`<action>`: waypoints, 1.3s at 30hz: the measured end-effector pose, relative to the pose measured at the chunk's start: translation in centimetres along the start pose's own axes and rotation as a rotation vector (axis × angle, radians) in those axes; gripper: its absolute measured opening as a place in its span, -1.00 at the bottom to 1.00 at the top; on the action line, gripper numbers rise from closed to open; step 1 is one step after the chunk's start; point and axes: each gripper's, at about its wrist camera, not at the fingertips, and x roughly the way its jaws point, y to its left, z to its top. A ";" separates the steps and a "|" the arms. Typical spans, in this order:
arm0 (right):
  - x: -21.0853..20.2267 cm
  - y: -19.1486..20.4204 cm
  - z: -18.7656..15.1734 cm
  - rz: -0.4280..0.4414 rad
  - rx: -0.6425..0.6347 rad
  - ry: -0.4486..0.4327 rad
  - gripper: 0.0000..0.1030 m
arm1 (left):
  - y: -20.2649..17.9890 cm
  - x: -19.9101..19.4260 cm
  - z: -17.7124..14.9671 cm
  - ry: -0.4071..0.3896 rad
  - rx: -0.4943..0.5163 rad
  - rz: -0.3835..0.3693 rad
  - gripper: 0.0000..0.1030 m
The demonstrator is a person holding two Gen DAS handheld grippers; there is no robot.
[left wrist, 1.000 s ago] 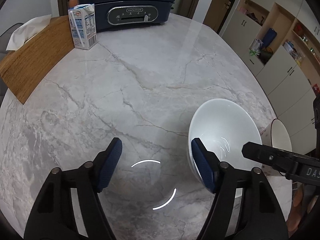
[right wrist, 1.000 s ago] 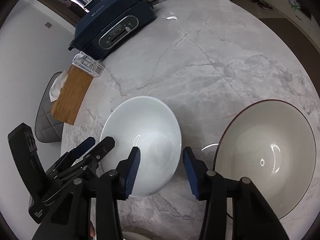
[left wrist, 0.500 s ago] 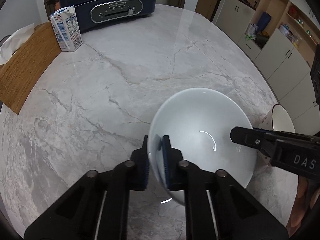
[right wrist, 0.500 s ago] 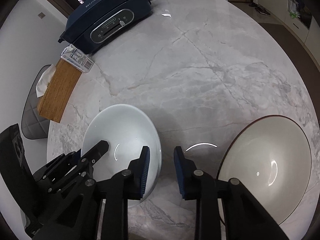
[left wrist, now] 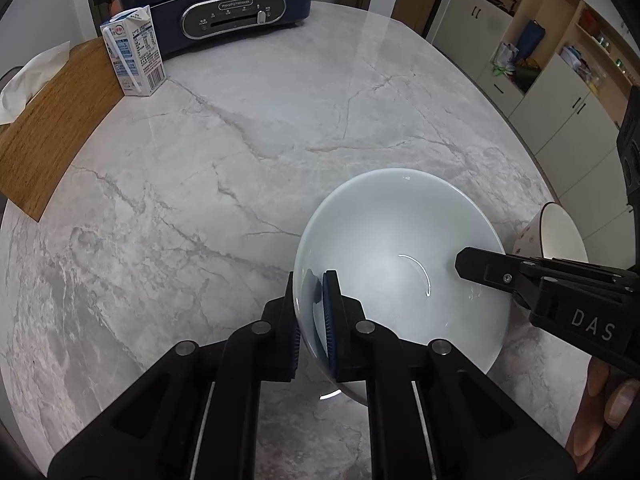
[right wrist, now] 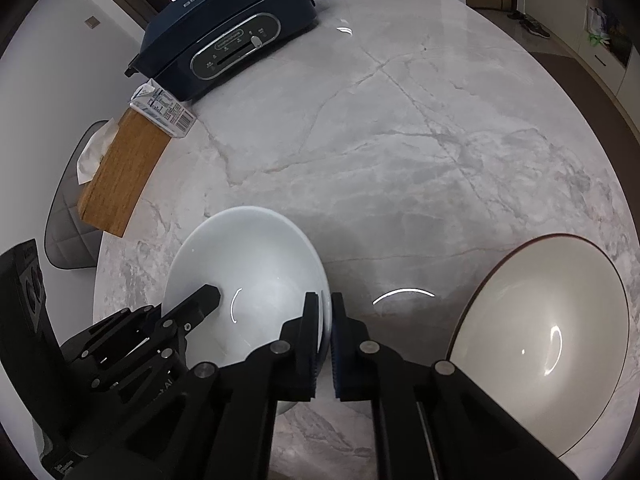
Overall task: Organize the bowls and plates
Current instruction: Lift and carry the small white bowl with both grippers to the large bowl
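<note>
**Table surface: grey-veined marble**

Round marble table (left wrist: 248, 128) is seen carrying: white bowl (left wrist: 400, 248) at near edge, dark-rimmed beige bowl (right wrist: 552, 320) near it, milk carton (left wrist: 134, 62) upright just beside navy electric cooker (left wrist: 224, 4), wooden board (left wrist: 52, 120) at left edge.

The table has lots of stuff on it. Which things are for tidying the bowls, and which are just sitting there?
For the job:
white bowl, pinched at opposite rims by the left gripper and right gripper
dark-rimmed bowl

Just sitting there:
milk carton
blue cooker
wooden board
tissue
</note>
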 end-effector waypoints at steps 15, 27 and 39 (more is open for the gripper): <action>-4.3 0.9 -0.9 0.038 -0.024 -0.038 -0.87 | -1.7 -5.6 -1.4 -0.033 0.018 -0.024 -0.84; -10.0 2.5 -5.7 0.076 -0.069 -0.060 -0.87 | -4.1 -12.9 -6.7 -0.050 0.033 -0.037 -0.84; -11.5 3.5 -12.7 0.070 -0.111 -0.028 -0.86 | -4.9 -15.6 -14.0 -0.007 0.038 -0.040 -0.84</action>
